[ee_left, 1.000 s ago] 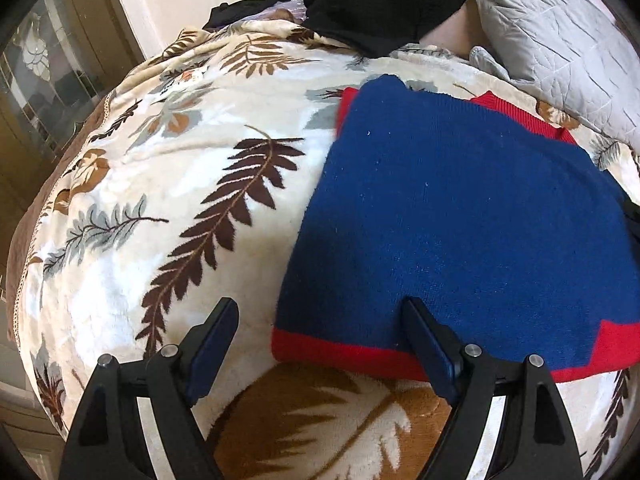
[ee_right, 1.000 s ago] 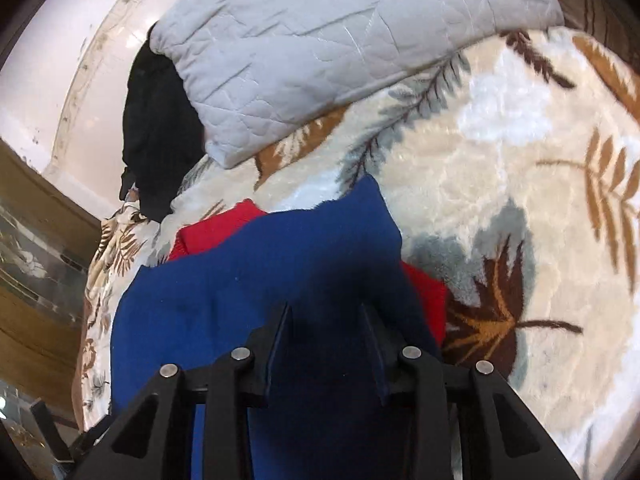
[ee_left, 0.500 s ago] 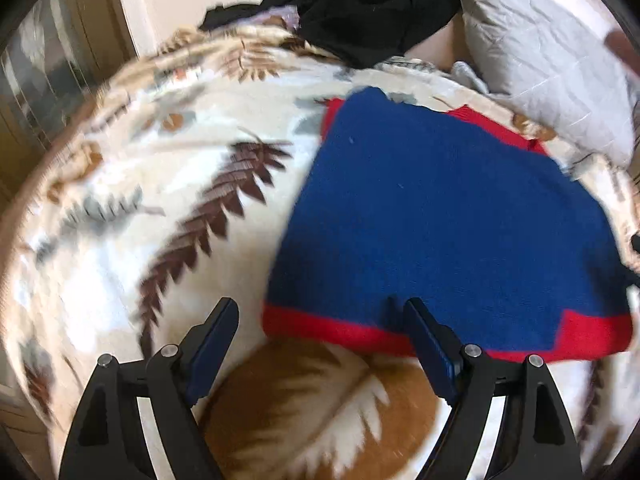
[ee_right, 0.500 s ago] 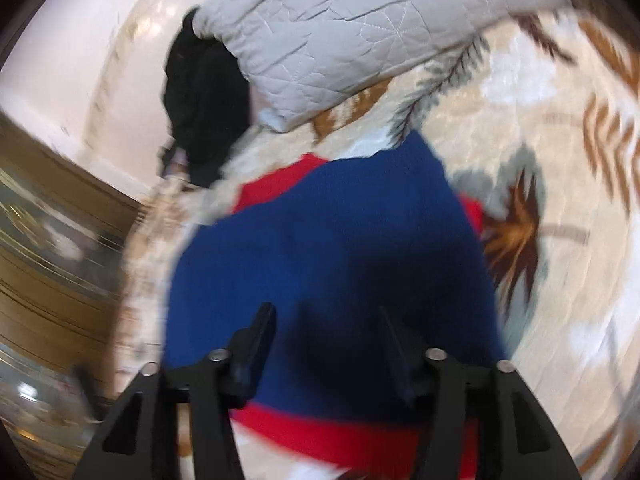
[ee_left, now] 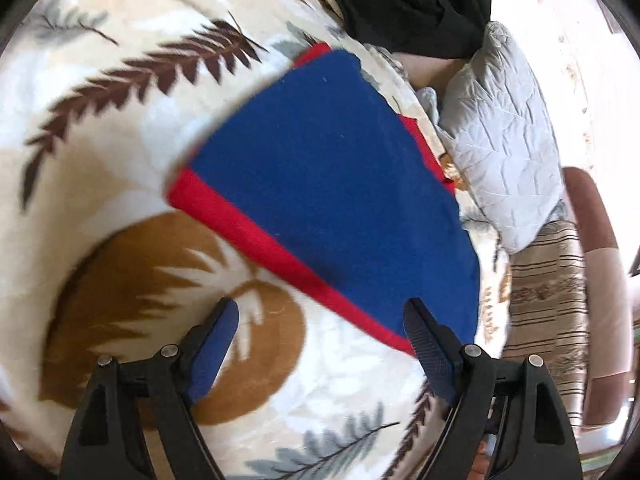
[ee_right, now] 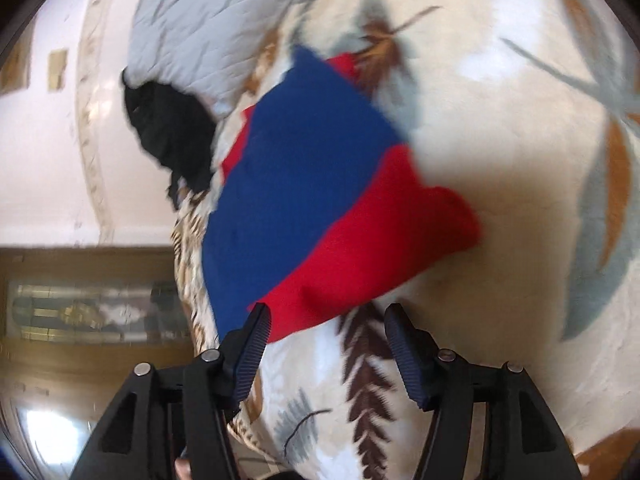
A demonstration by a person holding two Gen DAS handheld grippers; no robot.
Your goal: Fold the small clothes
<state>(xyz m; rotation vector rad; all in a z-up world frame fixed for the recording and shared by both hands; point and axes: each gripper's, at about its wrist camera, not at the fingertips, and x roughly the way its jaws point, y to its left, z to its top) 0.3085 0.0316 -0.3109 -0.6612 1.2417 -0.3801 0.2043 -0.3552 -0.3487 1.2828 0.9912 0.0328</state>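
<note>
Left gripper (ee_left: 320, 320) spread wide, nothing held, hovering over the leaf-print blanket (ee_left: 100, 160). Right gripper (ee_right: 326, 326) also spread, empty; its left pad sits at the garment's near edge, contact unclear. Blue-and-red knit garment (ee_left: 332, 184) lies at 12 o'clock of both, flat, in a compact rectangle with the red band nearest; looks mostly folded, maybe one fold or tidying left. Beyond at 1–2 o'clock, grey quilted pillow (ee_left: 504, 136) and black clothing pile (ee_left: 412, 4), probably unfolded.
</note>
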